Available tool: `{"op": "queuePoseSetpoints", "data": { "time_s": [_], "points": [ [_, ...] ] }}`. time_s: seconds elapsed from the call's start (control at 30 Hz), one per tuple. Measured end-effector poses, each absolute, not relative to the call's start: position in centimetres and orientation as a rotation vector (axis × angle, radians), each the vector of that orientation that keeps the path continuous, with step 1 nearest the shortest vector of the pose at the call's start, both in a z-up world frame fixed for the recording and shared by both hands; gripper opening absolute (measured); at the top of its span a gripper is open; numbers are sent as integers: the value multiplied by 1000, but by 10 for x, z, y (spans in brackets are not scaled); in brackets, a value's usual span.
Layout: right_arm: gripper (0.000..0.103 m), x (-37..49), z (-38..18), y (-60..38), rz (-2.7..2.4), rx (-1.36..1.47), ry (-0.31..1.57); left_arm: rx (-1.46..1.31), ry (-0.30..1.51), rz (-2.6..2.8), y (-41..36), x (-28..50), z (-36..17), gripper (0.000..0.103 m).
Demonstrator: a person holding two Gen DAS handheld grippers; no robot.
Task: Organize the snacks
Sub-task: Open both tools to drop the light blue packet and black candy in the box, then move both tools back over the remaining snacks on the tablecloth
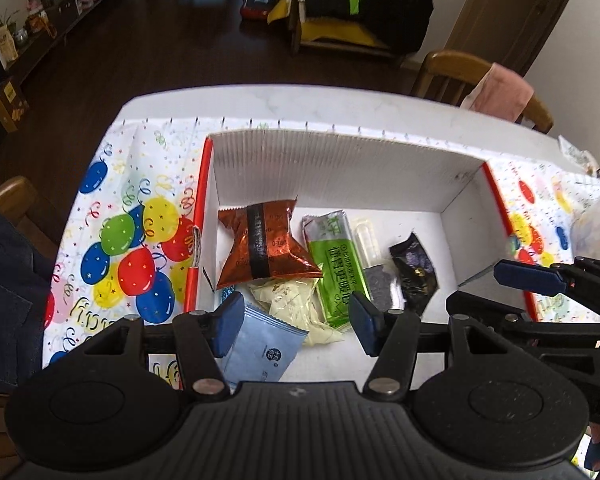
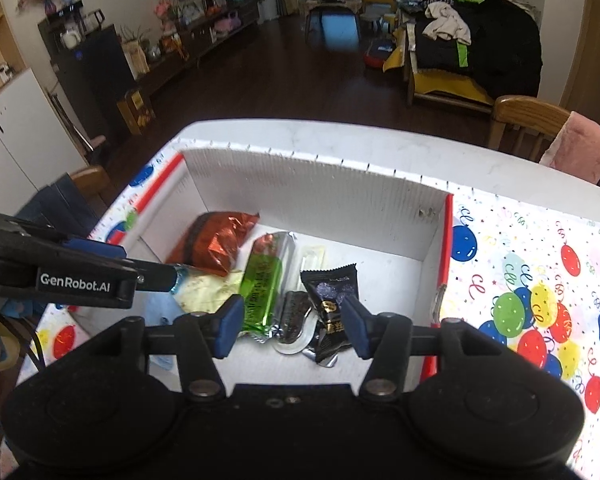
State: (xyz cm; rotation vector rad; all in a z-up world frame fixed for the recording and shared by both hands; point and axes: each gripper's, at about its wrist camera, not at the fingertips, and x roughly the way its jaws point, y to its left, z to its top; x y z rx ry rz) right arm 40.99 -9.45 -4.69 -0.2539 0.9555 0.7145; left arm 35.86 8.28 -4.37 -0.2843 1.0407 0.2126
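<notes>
Both units hover over the white box (image 1: 340, 160) on the bench (image 1: 300, 100), which is covered by a balloon-print cloth (image 1: 132, 240). Left hand-held gripper (image 1: 296, 322) is released, jaws spread wide, nothing between them; right hand-held gripper (image 2: 292, 326) likewise released and empty. Snacks all lie inside the box on its floor: copper foil pack (image 1: 266, 246) at 10 o'clock of the pile, green bar wrapper (image 1: 334, 264) at centre, clear tube-like packet (image 1: 370, 252) just beside it toward 3 o'clock, black sachet (image 1: 414, 270) further toward 3 o'clock, cream pouch (image 1: 296, 304) partly under the copper pack, pale blue sachet (image 1: 266, 350) at 7 o'clock, nearest the left jaws. In the right wrist view the black sachet (image 2: 332, 300) sits just ahead of the right jaws, with the green bar wrapper (image 2: 262, 284) toward 9 o'clock of it. Handling guess: all light, thin film, slick and crinkly, so they likely slide or fold under a pinch. Copper pack looks puffed with air, so take it at a crimped end seam, not the belly, contents may crush. Flat sachets lie flush to the floor; catch a raised corner or edge. Green bar looks stiffest, pinch across its short width. Overlaps mean a neighbour could lift along.
</notes>
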Motion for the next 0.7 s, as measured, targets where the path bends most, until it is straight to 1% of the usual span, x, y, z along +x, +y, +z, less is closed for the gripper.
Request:
{"op": "queuePoseSetpoints", "data": {
  "time_s": [0.17,0.43,0.47,0.57,0.6,0.67,0.7],
  "points": [
    [61,391,-28,-103,724,-216,919,-272,989,193,78,338,-27,57],
    [64,358,-4,-110,733,-183,859,-248,911,163,69,301,-2,57],
    [68,355,-2,-111,731,-177,853,-247,903,160,68,296,0,58],
    [74,343,5,-114,731,-164,831,-248,875,153,67,282,7,65],
    [75,339,7,-114,731,-163,825,-244,866,155,66,277,10,65],
    [80,330,9,-115,736,-158,813,-240,856,154,66,267,12,65],
    [81,325,10,-115,739,-158,808,-243,852,152,66,263,14,65]
  ]
}}
